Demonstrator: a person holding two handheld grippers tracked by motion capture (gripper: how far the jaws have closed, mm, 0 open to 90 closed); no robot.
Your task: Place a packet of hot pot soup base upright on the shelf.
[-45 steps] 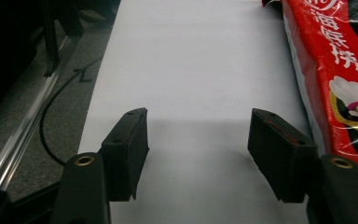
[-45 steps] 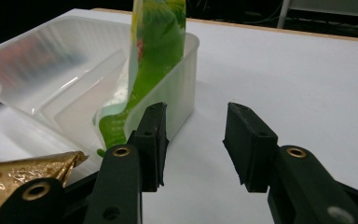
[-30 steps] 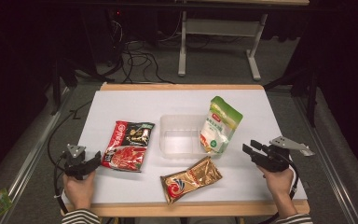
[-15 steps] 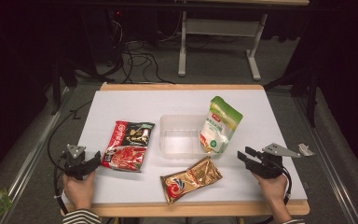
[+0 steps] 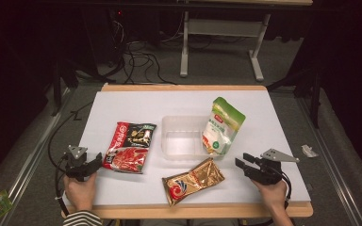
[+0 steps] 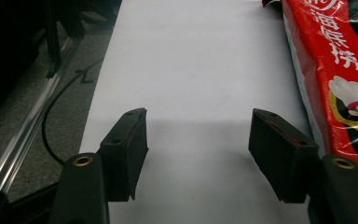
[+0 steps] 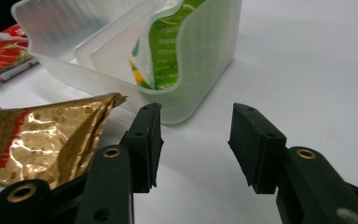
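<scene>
right gripper (image 5: 240, 160): has sunk toward the worktop (image 5: 283, 117) since a second ago, jaws apart and empty, aimed at the gold packet (image 5: 193, 181)
left gripper (image 5: 96, 162): unmoved, wide, empty, beside the red packet (image 5: 129, 147)
green pouch (image 5: 222, 126): leaning in the clear tub (image 5: 181, 141), untouched
meaning: likely a pick-up of the gold packet is starting

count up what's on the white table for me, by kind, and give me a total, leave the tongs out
Snack and food packets: 3 (red and black packet, gold packet, green and white pouch)
Clear plastic containers: 1 (clear tub, with the green pouch standing in it)
Total: 4
</scene>
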